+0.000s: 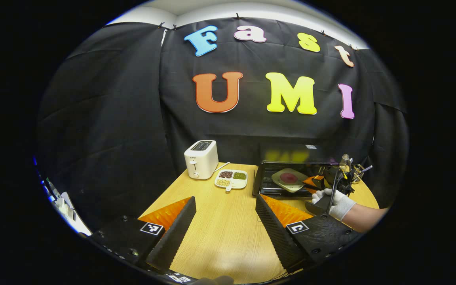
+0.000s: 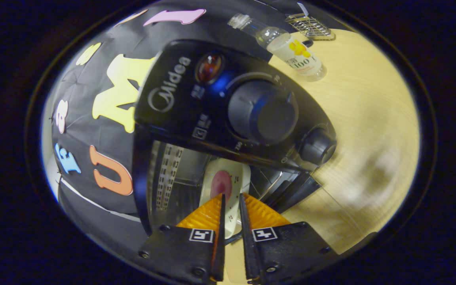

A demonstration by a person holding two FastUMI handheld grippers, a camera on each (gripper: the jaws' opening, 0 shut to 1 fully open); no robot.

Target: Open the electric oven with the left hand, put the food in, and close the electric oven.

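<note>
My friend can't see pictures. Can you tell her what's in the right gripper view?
The right gripper is shut on the edge of a plate with a reddish piece of food, holding it in the open electric oven. The oven's knobs loom close above, and a bottle stands on the wooden table.

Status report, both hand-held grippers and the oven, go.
Left hand-held gripper open above the table, holding nothing. Right hand-held gripper shut on the plate of food, plate partly inside the open oven. Nothing blocking.
</note>
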